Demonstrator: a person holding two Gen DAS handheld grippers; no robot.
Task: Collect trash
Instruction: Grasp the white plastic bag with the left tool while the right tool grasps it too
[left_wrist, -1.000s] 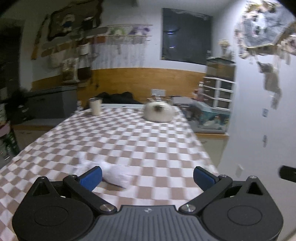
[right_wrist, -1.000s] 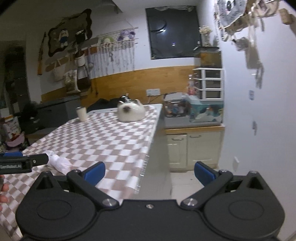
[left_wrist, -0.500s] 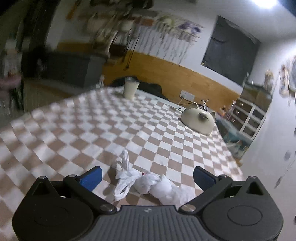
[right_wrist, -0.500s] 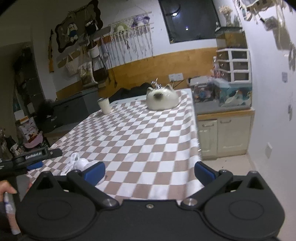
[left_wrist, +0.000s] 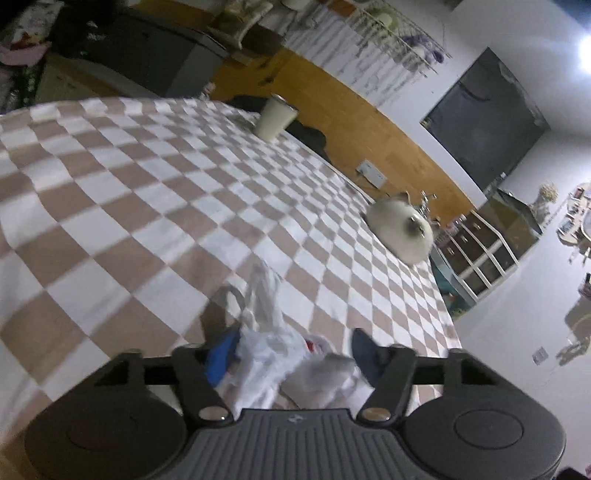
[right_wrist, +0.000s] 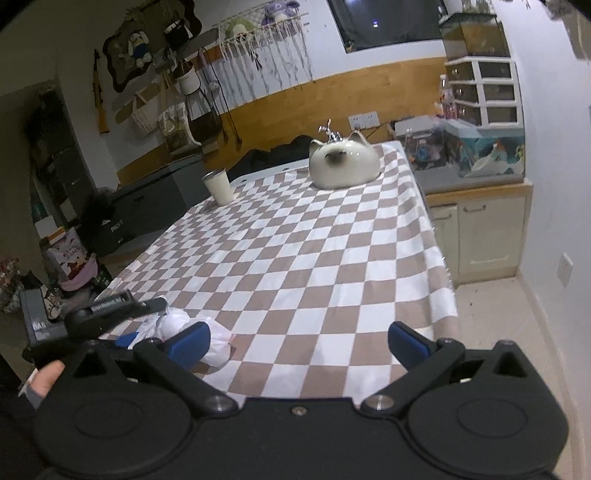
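A crumpled white plastic bag (left_wrist: 266, 332) with something red inside lies on the checkered tablecloth (left_wrist: 129, 206) near the table's front edge. My left gripper (left_wrist: 291, 352) straddles it, rolled to one side. Its jaws are closing with the bag between the blue pads, and I cannot see them pressing on it. The right wrist view shows the same bag (right_wrist: 218, 339) at lower left, with the left gripper (right_wrist: 147, 325) around its far end. My right gripper (right_wrist: 299, 339) hangs open over the front edge of the table, with nothing between its fingers.
A cream cat-shaped ceramic piece (right_wrist: 343, 162) sits at the far right of the table and a pale cup (right_wrist: 219, 186) at the far left. The cloth hangs over the right edge (right_wrist: 439, 280), beside a low cabinet (right_wrist: 487, 236). A person's hand (right_wrist: 44, 376) holds the left gripper.
The left gripper moved down and forward over the bag and rolled, and its jaws narrowed around the bag. The right gripper moved in toward the table and stayed open.
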